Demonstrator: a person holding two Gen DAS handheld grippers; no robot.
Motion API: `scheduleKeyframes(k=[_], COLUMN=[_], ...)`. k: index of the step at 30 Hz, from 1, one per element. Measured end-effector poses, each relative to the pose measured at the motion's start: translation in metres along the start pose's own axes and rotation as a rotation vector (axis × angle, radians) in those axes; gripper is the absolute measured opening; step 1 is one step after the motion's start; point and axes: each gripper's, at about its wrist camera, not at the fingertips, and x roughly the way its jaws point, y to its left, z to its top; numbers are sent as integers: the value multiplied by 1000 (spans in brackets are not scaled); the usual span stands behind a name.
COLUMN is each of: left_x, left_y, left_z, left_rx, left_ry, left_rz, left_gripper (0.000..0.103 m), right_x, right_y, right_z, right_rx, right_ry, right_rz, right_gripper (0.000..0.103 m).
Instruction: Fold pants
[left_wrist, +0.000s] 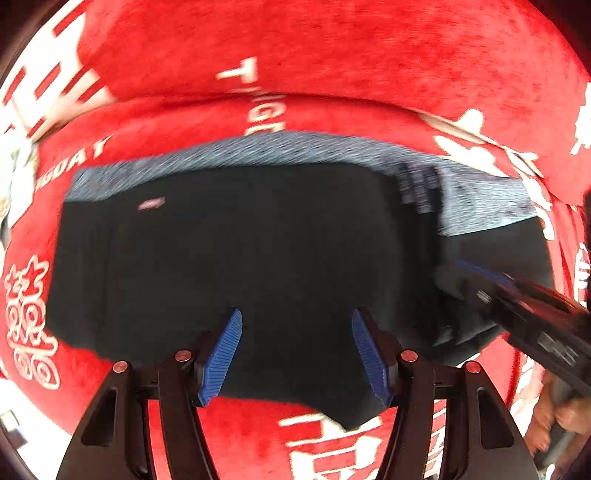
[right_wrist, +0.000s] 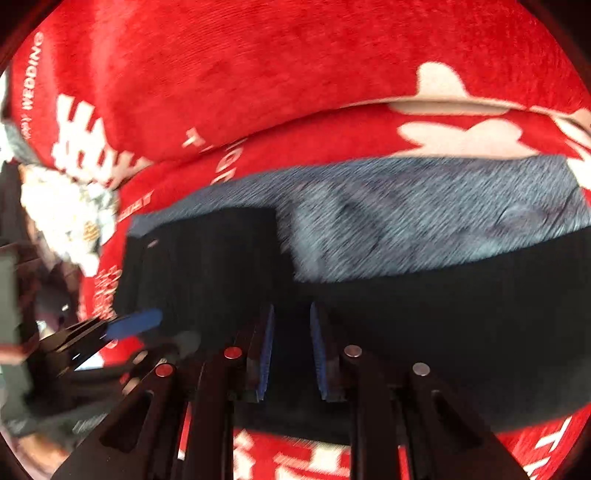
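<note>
The black pants (left_wrist: 229, 258) lie flat on a red blanket, with a grey fleecy inner side (left_wrist: 280, 149) showing along the far edge. My left gripper (left_wrist: 297, 317) is open above the near part of the pants, empty. My right gripper (right_wrist: 291, 314) hovers over the black fabric (right_wrist: 424, 325) with its blue pads a narrow gap apart and nothing between them; the grey lining (right_wrist: 406, 221) lies beyond. The right gripper also shows at the right in the left wrist view (left_wrist: 480, 280). The left gripper shows at the left in the right wrist view (right_wrist: 136, 325).
A red blanket with white characters and letters (left_wrist: 332, 55) covers the whole surface and rises in a fold behind the pants. A white patterned object (right_wrist: 66, 214) sits at the far left. A hand (left_wrist: 554, 417) holds the right gripper's handle.
</note>
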Motion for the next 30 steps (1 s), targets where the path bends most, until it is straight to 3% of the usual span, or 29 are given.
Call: scheduleKeyframes(k=[5, 13, 18, 21, 24, 30], left_x=[-3, -6, 10, 13, 8, -3], left_y=[28, 61, 59, 50, 58, 86], left_z=[-17, -40, -45, -46, -54, -68], left_rx=[-61, -116, -58, -30, -43, -70], left_ry=[20, 30, 24, 8, 10, 12], left_rz=[34, 76, 112, 117, 90, 88], left_gripper=[63, 63, 67, 68, 68, 68], right_x=[-13, -20, -2, 31, 28, 21], right_y=[24, 33, 50, 66, 77, 74], right_z=[-20, -49, -49, -57, -64, -77], right_rx=[-60, -21, -41, -119, -174, -159], right_ry=[46, 112, 98, 174, 144, 228], right_rz=[-10, -29, -37, -109, -162, -147], right_gripper=[25, 30, 30, 31, 31, 31])
